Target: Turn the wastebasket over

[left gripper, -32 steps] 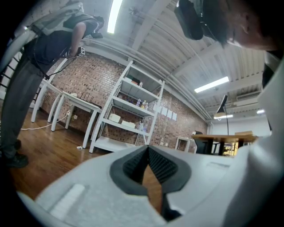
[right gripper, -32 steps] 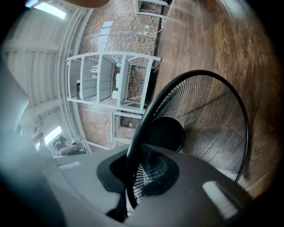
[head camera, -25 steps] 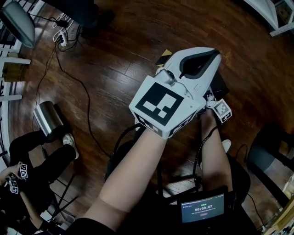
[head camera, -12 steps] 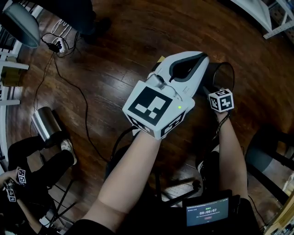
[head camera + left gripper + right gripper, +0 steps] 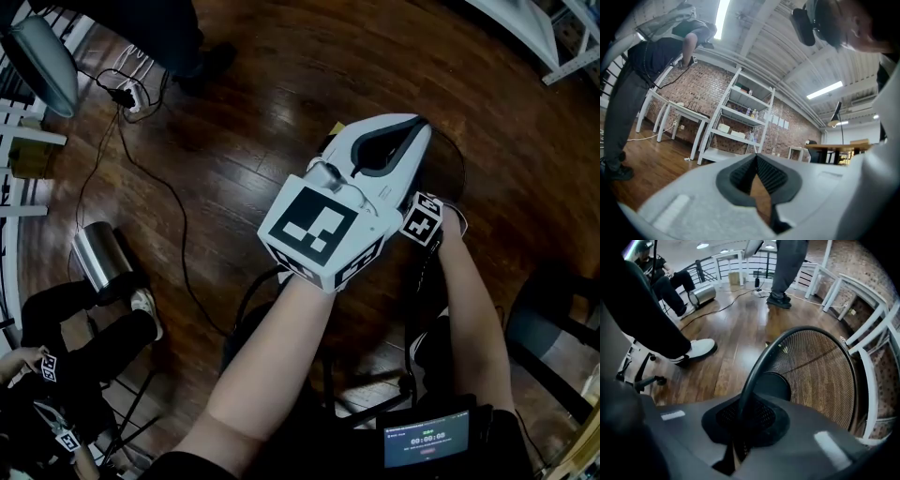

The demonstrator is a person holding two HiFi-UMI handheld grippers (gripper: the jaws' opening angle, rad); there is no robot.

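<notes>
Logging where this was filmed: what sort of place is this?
Probably a loft-style workshop or lab: a brick wall, white shelving, a wood floor and a white table.

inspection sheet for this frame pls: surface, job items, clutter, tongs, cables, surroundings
Surface: glossy dark wood floor.
Job's things: black mesh wastebasket, mouth toward the right tongs, bottom visible inside.
Clutter: steel can lying on the floor.
Grippers: right tongs shut on the wastebasket's rim; left tongs shut, empty, pointing level into the room.
Cables: black cable runs across the floor from a power strip.
Surroundings: seated person, standing person, white shelves against a brick wall.
</notes>
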